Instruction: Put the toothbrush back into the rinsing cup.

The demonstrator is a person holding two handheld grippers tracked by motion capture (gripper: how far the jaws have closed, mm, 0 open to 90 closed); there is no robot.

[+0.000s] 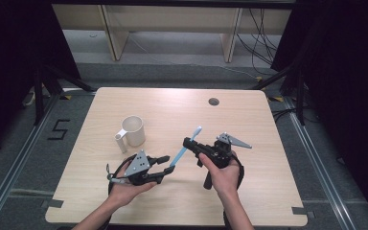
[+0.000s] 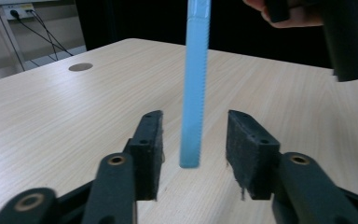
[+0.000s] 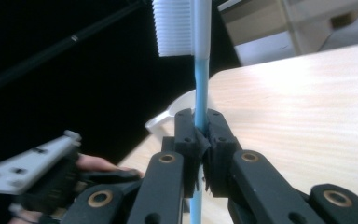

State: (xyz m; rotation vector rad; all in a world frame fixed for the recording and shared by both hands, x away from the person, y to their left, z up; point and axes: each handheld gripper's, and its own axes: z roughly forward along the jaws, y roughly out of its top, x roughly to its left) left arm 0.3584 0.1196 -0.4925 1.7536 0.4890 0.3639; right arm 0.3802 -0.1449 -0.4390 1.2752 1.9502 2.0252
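Observation:
A blue toothbrush (image 1: 179, 154) with a white bristle head (image 3: 172, 28) hangs slanted above the wooden table (image 1: 249, 191). My right gripper (image 1: 188, 143) is shut on its handle near the middle; in the right gripper view the pads (image 3: 186, 135) press the blue shaft (image 3: 201, 70) from both sides. My left gripper (image 1: 168, 164) is open around the handle's lower end. In the left gripper view the handle (image 2: 195, 84) stands between the pads (image 2: 151, 140) with a gap on each side. A white mug (image 1: 133, 130) stands upright on the table, left of both grippers.
A round cable hole (image 1: 213, 101) sits near the table's far edge. Wooden furniture legs (image 1: 112, 33) and cables (image 1: 261, 33) stand on the floor beyond. Dark curtains flank both sides. The right hand and its gripper's handle (image 2: 349, 37) reach into the left gripper view at the top right.

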